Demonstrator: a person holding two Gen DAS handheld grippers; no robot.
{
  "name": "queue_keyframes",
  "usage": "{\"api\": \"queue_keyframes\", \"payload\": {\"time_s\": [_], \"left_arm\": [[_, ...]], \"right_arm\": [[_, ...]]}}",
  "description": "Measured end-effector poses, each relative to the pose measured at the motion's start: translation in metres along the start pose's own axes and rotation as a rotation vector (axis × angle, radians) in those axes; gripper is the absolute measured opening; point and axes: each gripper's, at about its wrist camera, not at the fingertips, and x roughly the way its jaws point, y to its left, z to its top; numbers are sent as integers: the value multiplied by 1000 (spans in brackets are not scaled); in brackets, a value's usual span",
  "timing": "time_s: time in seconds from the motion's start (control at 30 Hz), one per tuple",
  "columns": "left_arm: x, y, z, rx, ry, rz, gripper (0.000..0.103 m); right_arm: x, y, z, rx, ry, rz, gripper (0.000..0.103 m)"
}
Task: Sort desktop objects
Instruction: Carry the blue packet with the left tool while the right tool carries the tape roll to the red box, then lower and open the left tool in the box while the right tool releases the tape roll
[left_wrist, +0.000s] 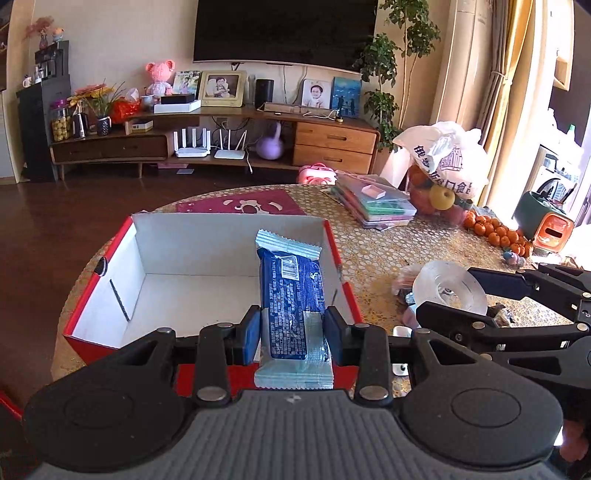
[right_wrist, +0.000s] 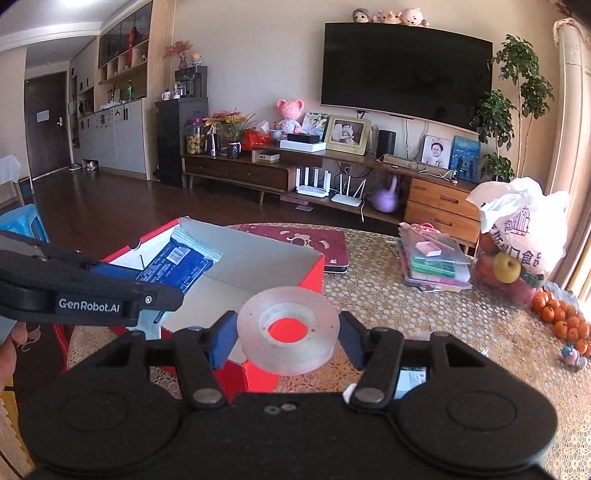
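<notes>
Holding a blue snack packet (left_wrist: 291, 295), the left gripper (left_wrist: 293, 332) has its pads clamped on the packet's lower half. Packet hangs above the red box (left_wrist: 92, 280), near its right wall; nothing visible on the white floor under it, so judging it hasn't been dropped yet.

Right gripper (right_wrist: 288, 332) is clamped on a clear tape roll (right_wrist: 288, 326), pads on opposite sides of the rim, roll held flat with the hole facing up. It sits just above the box's near right corner, not yet over the opening. From the right wrist view the left gripper (right_wrist: 162, 295) and the packet (right_wrist: 177, 264) show over the box (right_wrist: 314, 273) at its left side.

Progress, as a judgement: early. Box interior looks empty as far as visible, though the packet and gripper hide part of the floor. Two items in hand, both near release.

Left on the table (left_wrist: 369, 251):
- small wrapped bits (left_wrist: 406, 295) beside the right gripper, too blurred to identify
- small white object (left_wrist: 400, 331) just right of the box, cannot tell what

Stack of flat plastic cases (left_wrist: 376, 206), fruit bag (left_wrist: 443, 166) and loose oranges (left_wrist: 495, 230) sit well apart at the far side; unclear whether they count as things to sort.
</notes>
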Motion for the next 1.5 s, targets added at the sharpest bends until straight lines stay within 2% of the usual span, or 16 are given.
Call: {"api": "queue_keyframes", "payload": {"time_s": [0.5,0.87,1.3,1.5], "left_arm": [[44,62,22,17,75,41,36],[97,97,33,19,190,39,36],[154,111,43,80,333,50,36],[174,112,45,103,410,44,37]], "right_arm": [[60,33,21,-49,64,66,59],[102,52,31,-131,127,94,58],[158,63,34,-164,294,138,58],[178,69,30,-196,363,120,58]]}}
